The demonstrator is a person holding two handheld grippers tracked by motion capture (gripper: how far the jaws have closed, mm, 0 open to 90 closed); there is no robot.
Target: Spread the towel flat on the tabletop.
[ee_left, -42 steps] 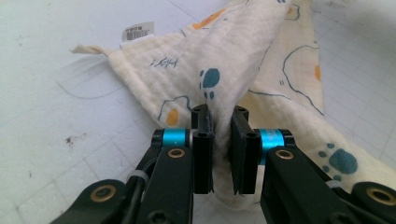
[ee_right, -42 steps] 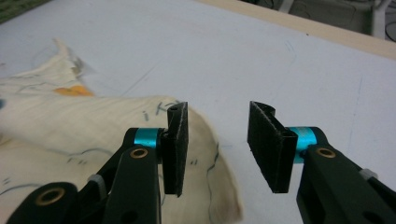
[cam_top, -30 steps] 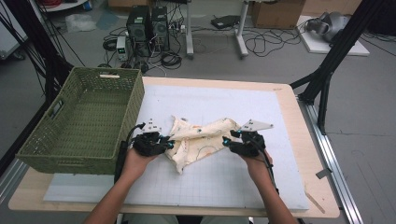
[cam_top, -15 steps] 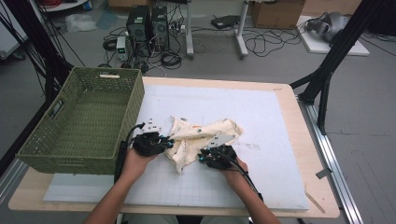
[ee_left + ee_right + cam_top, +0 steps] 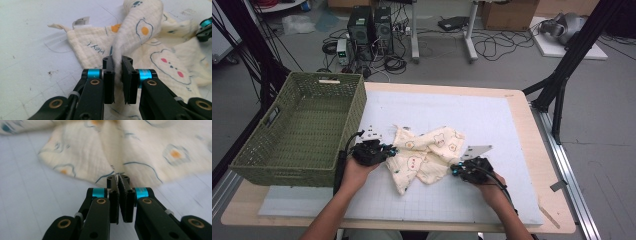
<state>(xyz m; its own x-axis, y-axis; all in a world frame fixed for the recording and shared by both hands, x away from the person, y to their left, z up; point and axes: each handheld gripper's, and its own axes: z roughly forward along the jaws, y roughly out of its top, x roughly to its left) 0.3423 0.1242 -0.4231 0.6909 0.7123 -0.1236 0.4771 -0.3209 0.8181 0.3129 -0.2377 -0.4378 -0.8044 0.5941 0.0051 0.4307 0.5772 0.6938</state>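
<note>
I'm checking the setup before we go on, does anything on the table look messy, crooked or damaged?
Only the cream printed cloth: it lies crumpled and folded over itself on the white mat, its tag sticking out. The left gripper and right gripper each pinch an edge. The green basket sits square; nothing looks damaged.

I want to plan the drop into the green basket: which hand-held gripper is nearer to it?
Left. The left hand-held gripper is right beside the basket, shut on the cloth. The right hand-held gripper is beyond the cloth, pinching its edge.
</note>
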